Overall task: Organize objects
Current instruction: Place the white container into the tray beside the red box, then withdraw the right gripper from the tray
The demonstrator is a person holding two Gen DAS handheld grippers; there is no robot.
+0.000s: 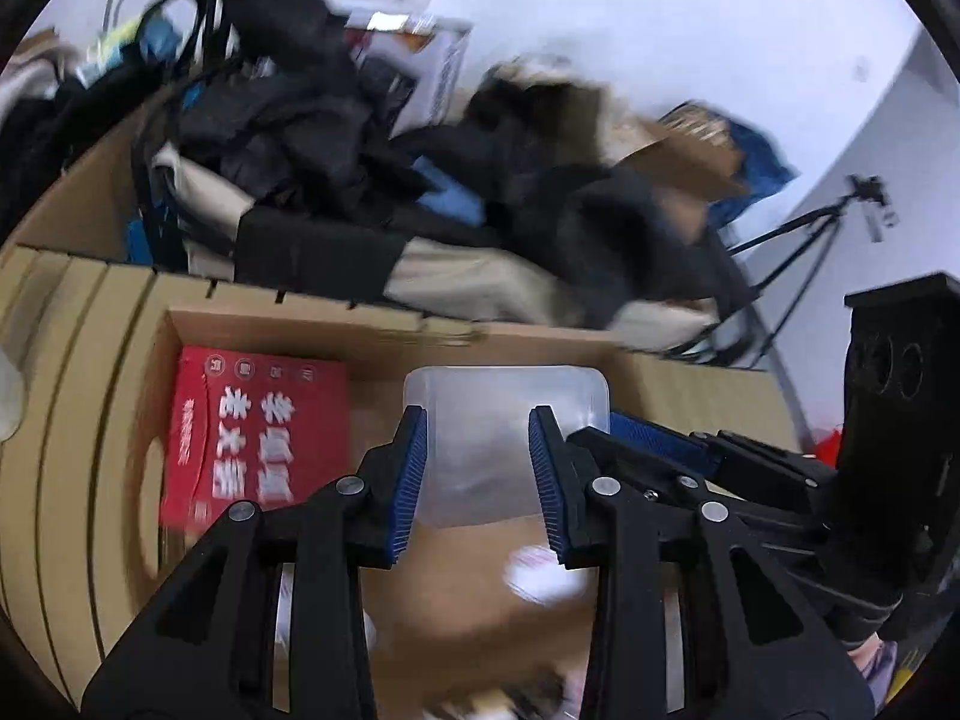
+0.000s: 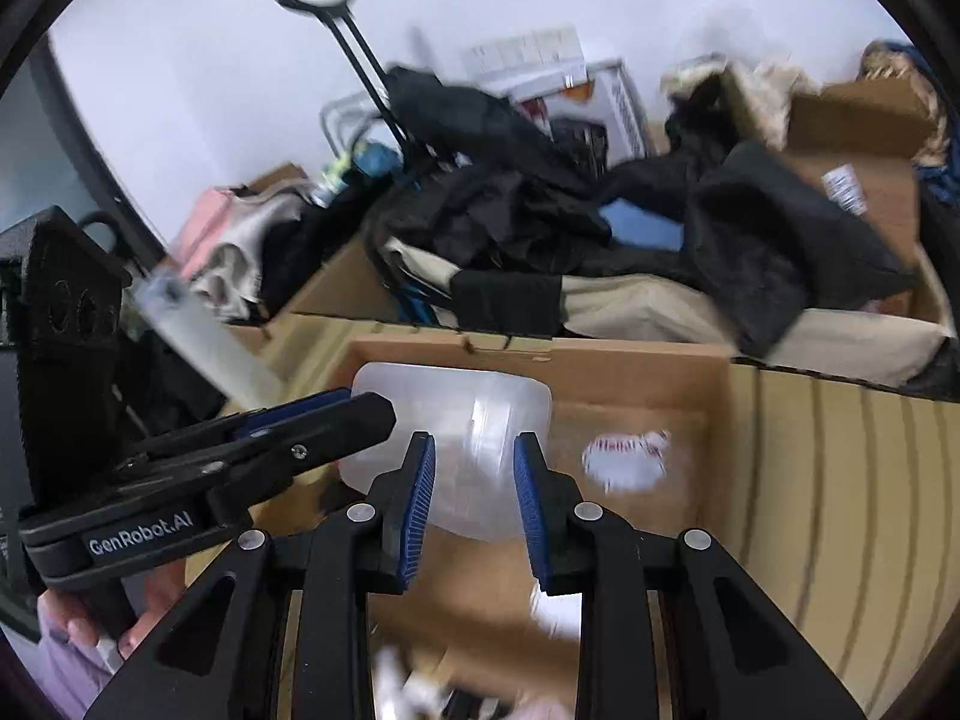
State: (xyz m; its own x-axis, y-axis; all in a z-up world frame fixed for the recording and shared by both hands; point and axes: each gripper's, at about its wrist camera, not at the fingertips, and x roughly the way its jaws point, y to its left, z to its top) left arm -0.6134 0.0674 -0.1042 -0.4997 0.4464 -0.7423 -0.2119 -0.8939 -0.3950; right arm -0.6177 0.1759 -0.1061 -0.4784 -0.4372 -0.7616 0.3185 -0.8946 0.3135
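Translucent plastic container (image 1: 507,414) held over open cardboard box (image 1: 540,339), both grippers on it at once. Left gripper (image 1: 478,480): jaws clamped on the container's near edge, blue pads against the plastic on both sides. Right gripper (image 2: 474,498): jaws clamped likewise on the same container (image 2: 468,420), at its right end; pads pressing a ridge of the plastic. Left gripper (image 2: 198,474) visible from the right wrist view, coming in from the left side onto the container's left end; "GenRobot.AI" printed in white on its body. Bare hand (image 2: 144,606) wrapped around its handle, lilac sleeve (image 2: 66,678) below.

Inside the box: red carton (image 1: 255,435) at the left wall, lying flat, white Chinese characters, upside down and blurred, not readable. White label (image 2: 627,459) with red print on the box floor right of the container, too blurred to read. Other white scraps at the near end, blurred.

Box sits on corrugated cardboard sheet (image 2: 840,480). Beyond: heap of dark clothes (image 1: 336,138) over beige cushion (image 1: 480,282). Tripod (image 1: 804,252) at far right by white wall.
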